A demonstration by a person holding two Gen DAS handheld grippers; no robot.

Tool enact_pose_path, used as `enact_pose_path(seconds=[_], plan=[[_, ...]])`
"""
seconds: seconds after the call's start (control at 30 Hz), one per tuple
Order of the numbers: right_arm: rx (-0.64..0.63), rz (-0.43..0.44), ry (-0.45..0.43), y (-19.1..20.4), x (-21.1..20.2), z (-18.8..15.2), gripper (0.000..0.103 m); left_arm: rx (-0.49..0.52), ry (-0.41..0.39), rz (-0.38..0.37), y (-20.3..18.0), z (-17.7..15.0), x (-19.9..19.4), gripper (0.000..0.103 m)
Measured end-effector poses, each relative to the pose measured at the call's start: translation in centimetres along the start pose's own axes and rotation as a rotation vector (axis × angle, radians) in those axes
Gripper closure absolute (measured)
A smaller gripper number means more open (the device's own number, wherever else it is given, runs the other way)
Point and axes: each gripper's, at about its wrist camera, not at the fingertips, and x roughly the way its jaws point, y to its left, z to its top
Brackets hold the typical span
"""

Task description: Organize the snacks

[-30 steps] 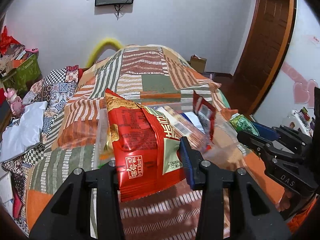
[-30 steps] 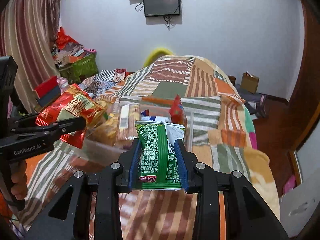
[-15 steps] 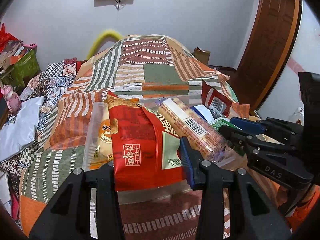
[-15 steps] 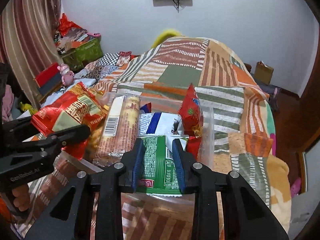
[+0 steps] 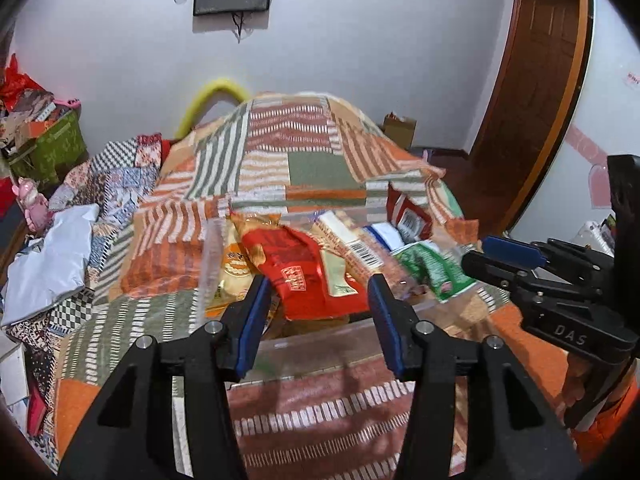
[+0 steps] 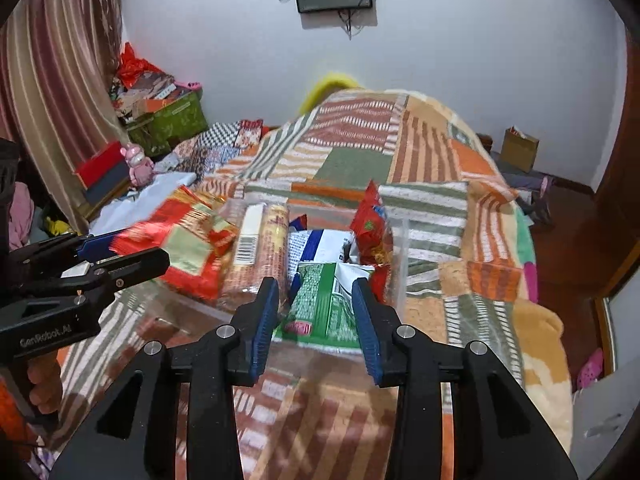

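Note:
A clear plastic bin [image 5: 209, 256] [image 6: 402, 258] sits on the patchwork bedspread and holds several snacks. A red snack bag [image 5: 298, 270] [image 6: 188, 248] lies slanted on the bin's left side, just beyond my left gripper [image 5: 318, 314] [image 6: 132, 247]. Its jaws are opening and the pads stand clear of the bag. A green packet [image 6: 324, 304] [image 5: 430, 270] rests against the bin's near wall between the fingers of my right gripper [image 6: 316, 320] [image 5: 482, 254]. Those jaws are opening too, with a gap at the left pad.
Also in the bin are a long biscuit roll [image 6: 260, 256], a blue-and-white packet [image 6: 320, 244], a small red bag [image 6: 370, 228] and a yellow packet [image 5: 232, 272]. Clothes and a pink toy [image 5: 34, 204] lie at the bed's left. A wooden door [image 5: 536, 80] stands at right.
Both grippers have opened and drawn back a little. The red bag and the green packet, gripped before, now lie loose in the bin.

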Motion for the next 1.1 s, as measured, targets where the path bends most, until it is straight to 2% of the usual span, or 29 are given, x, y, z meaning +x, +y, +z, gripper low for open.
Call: enact_pose_path(seconds=[0.3,0.43,0.5,0.57,0.63,0.83,0.97,1.1], plan=[[-0.01,0.01,-0.164,2.3,-9.2,-0.4,0.067,0.039,-0.17,0.014,-2.0,-0.8,-9.8,0.053],[-0.016,0.012,-0.252,3.7,-12.8,-1.1,0.051,0.039,-0.244,0.009,-2.5,-1.7,-14.1,0.042],[-0.02,0.018,-0.288,4.3,-14.4,-1.5,0.048,0.038,-0.285,0.008,-2.7,-2.4,-16.2,0.039],[-0.016,0.028,-0.319,4.8,-15.7,-2.0,0.039,0.035,-0.315,0.01,-2.8,-3.1,-17.8,0.03],[-0.014,0.029,-0.347,5.3,-16.7,-2.4,0.032,0.03,-0.337,0.01,-2.9,-3.7,-18.9,0.02],[-0.02,0.01,-0.395,6.2,-17.8,-3.2,0.017,0.037,-0.399,0.046,-3.5,-5.4,-21.3,0.004],[-0.019,-0.002,-0.405,6.2,-17.7,-3.7,0.009,0.038,-0.411,0.049,-3.7,-5.9,-21.7,0.003],[-0.018,-0.008,-0.413,6.3,-17.7,-4.1,0.006,0.031,-0.411,0.041,-3.6,-6.2,-21.9,0.003]])
